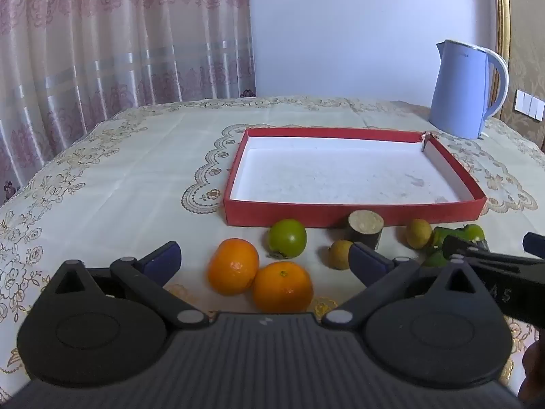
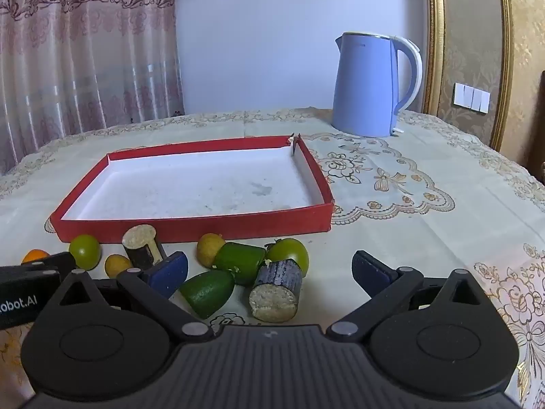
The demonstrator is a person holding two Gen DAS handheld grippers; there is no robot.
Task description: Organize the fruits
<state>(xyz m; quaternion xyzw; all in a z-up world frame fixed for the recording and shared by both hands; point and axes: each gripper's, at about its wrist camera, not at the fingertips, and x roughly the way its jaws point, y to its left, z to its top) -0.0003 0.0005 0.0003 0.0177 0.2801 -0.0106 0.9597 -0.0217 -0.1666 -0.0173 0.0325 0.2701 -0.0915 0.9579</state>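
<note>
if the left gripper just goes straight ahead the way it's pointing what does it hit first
Probably the two oranges lying between its open fingers, the nearer one first. Behind them is the red tray. Depth is hard to judge from this view.

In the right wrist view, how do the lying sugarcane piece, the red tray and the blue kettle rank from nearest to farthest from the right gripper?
1. The lying sugarcane piece, just ahead between the open fingers of the right gripper.
2. The red tray, behind the fruits, centre-left.
3. The blue kettle, at the back, right of centre.
</note>
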